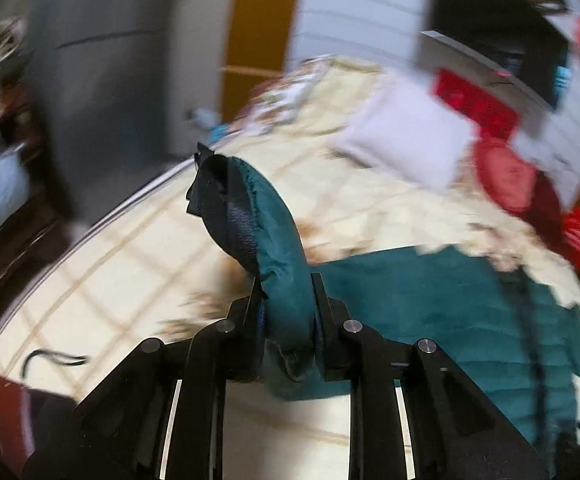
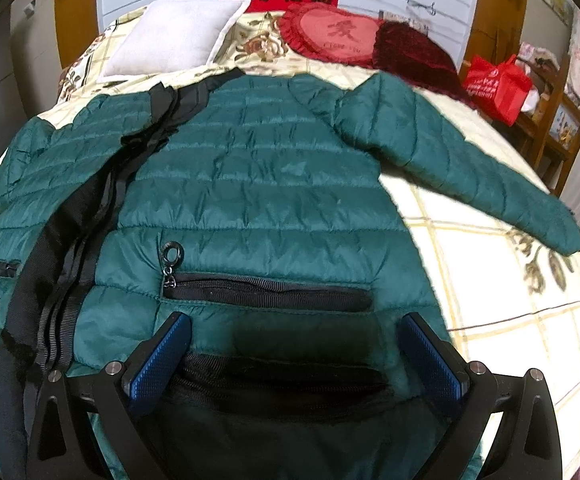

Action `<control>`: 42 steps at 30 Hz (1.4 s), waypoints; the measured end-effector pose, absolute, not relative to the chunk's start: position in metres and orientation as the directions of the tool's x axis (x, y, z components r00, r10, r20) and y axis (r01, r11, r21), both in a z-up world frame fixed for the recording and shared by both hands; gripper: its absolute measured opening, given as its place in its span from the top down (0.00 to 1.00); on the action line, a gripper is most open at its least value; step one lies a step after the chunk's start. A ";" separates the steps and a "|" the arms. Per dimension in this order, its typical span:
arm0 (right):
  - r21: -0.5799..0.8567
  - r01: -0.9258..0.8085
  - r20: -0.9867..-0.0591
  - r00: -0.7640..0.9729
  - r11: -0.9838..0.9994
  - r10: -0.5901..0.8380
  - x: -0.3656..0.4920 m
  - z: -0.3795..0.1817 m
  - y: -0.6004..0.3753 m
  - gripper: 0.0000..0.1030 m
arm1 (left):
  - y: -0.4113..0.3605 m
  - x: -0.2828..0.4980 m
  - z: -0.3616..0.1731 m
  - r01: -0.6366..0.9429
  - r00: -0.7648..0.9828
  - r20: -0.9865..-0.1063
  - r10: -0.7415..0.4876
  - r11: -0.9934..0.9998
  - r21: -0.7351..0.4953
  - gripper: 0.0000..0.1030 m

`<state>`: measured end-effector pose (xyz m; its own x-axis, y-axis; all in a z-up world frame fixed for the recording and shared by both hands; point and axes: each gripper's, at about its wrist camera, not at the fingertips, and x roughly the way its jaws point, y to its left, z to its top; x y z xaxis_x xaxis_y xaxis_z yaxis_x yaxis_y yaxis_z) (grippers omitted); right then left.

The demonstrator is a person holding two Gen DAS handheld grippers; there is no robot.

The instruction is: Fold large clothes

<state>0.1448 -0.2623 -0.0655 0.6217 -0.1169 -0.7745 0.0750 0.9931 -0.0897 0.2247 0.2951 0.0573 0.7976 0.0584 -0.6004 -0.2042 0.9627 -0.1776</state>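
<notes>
- The bed (image 2: 489, 272), under a cream floral check cover, carries everything.
- The green quilted jacket (image 2: 258, 184) lies spread across it, one sleeve (image 2: 469, 172) reaching toward 3 o'clock.
- A white pillow (image 2: 178, 40) sits at 11 o'clock, a red heart cushion (image 2: 333, 36) at 12.
- The right gripper (image 2: 295, 354) hovers at the jacket's hem, jaws apart.
- The left gripper (image 1: 288, 300) has its jaws clamped on the other sleeve's cuff (image 1: 250, 208).

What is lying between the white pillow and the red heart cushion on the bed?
Only bare floral bedspread lies between the white pillow and the red heart cushion; the right wrist view shows this.
</notes>
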 end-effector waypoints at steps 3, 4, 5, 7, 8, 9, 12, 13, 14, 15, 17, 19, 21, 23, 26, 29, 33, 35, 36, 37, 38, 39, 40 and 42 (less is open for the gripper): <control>-0.099 0.079 -0.742 0.658 0.992 -0.126 0.135 -0.052 -0.263 0.00 | 0.238 0.231 0.080 -0.089 0.824 -0.565 -0.045 0.974 -0.207 0.83; -0.095 0.080 -0.737 0.665 0.992 -0.124 0.132 -0.049 -0.264 0.00 | 0.218 0.234 0.086 -0.053 0.827 -0.556 -0.079 0.975 -0.218 0.83; -0.091 0.079 -0.733 0.669 0.993 -0.120 0.129 -0.046 -0.265 0.00 | 0.203 0.236 0.090 -0.028 0.827 -0.552 -0.106 0.973 -0.229 0.83; -0.085 0.073 -0.734 0.670 0.994 -0.112 0.123 -0.043 -0.268 0.00 | 0.159 0.245 0.096 0.049 0.816 -0.547 -0.189 0.964 -0.260 0.83; -0.087 0.075 -0.736 0.667 0.993 -0.115 0.120 -0.043 -0.270 0.00 | 0.143 0.250 0.099 0.073 0.812 -0.545 -0.210 0.962 -0.262 0.83; -0.092 0.076 -0.740 0.662 0.993 -0.119 0.119 -0.044 -0.272 0.00 | 0.118 0.254 0.101 0.112 0.803 -0.544 -0.242 0.959 -0.260 0.83; -0.102 0.083 -0.751 0.647 0.991 -0.131 0.113 -0.047 -0.283 0.00 | 0.059 0.264 0.099 0.191 0.777 -0.547 -0.310 0.945 -0.264 0.83; -0.100 0.090 -0.757 0.640 0.991 -0.134 0.111 -0.048 -0.288 0.00 | 0.041 0.265 0.098 0.213 0.768 -0.550 -0.330 0.940 -0.267 0.83; -0.094 0.095 -0.757 0.640 0.991 -0.133 0.108 -0.048 -0.292 0.00 | 0.028 0.266 0.097 0.226 0.762 -0.550 -0.342 0.936 -0.269 0.83; -0.086 0.100 -0.756 0.642 0.991 -0.130 0.106 -0.046 -0.296 0.00 | 0.008 0.269 0.094 0.250 0.749 -0.551 -0.369 0.927 -0.281 0.83; -0.069 0.104 -0.751 0.650 0.992 -0.120 0.101 -0.044 -0.302 0.00 | -0.020 0.276 0.088 0.287 0.719 -0.552 -0.421 0.904 -0.315 0.83; -0.066 0.100 -0.754 0.646 0.993 -0.115 0.100 -0.044 -0.305 0.00 | -0.050 0.282 0.080 0.321 0.689 -0.554 -0.467 0.882 -0.345 0.83; -0.065 0.087 -0.769 0.630 0.994 -0.106 0.101 -0.048 -0.304 0.00 | -0.075 0.287 0.072 0.345 0.657 -0.557 -0.508 0.860 -0.377 0.83; -0.069 0.079 -0.787 0.608 0.994 -0.103 0.104 -0.054 -0.304 0.00 | -0.100 0.294 0.058 0.365 0.615 -0.563 -0.552 0.832 -0.417 0.83; -0.070 0.065 -0.808 0.582 0.995 -0.095 0.105 -0.060 -0.305 0.00 | -0.131 0.304 0.036 0.372 0.558 -0.588 -0.586 0.809 -0.455 0.83; -0.057 0.057 -0.820 0.567 0.997 -0.079 0.105 -0.062 -0.307 0.00 | -0.152 0.311 0.011 0.368 0.520 -0.624 -0.584 0.812 -0.453 0.83; -0.040 0.060 -0.829 0.555 0.997 -0.067 0.105 -0.064 -0.310 0.00 | -0.153 0.312 -0.018 0.346 0.475 -0.669 -0.572 0.820 -0.456 0.81; -0.035 0.059 -0.833 0.549 0.998 -0.062 0.107 -0.065 -0.311 0.00 | -0.152 0.310 -0.027 0.340 0.454 -0.686 -0.568 0.822 -0.456 0.72; -0.036 0.060 -0.834 0.548 0.998 -0.063 0.107 -0.065 -0.311 0.00 | -0.152 0.308 -0.027 0.341 0.449 -0.689 -0.568 0.822 -0.456 0.70; -0.037 0.061 -0.833 0.549 0.997 -0.064 0.108 -0.065 -0.310 0.00 | -0.149 0.306 -0.029 0.341 0.448 -0.690 -0.568 0.822 -0.455 0.67; -0.038 0.063 -0.832 0.551 0.997 -0.067 0.108 -0.064 -0.310 0.00 | -0.148 0.304 -0.028 0.341 0.447 -0.689 -0.570 0.821 -0.458 0.61; -0.039 0.066 -0.831 0.552 0.997 -0.069 0.109 -0.064 -0.310 0.00 | -0.144 0.301 -0.024 0.339 0.449 -0.684 -0.575 0.818 -0.465 0.57; -0.038 0.071 -0.830 0.554 0.997 -0.072 0.110 -0.064 -0.310 0.00 | -0.141 0.301 -0.021 0.336 0.455 -0.678 -0.577 0.817 -0.470 0.49; -0.035 0.085 -0.828 0.556 0.996 -0.077 0.111 -0.063 -0.311 0.00 | -0.128 0.296 -0.013 0.331 0.475 -0.662 -0.580 0.815 -0.476 0.45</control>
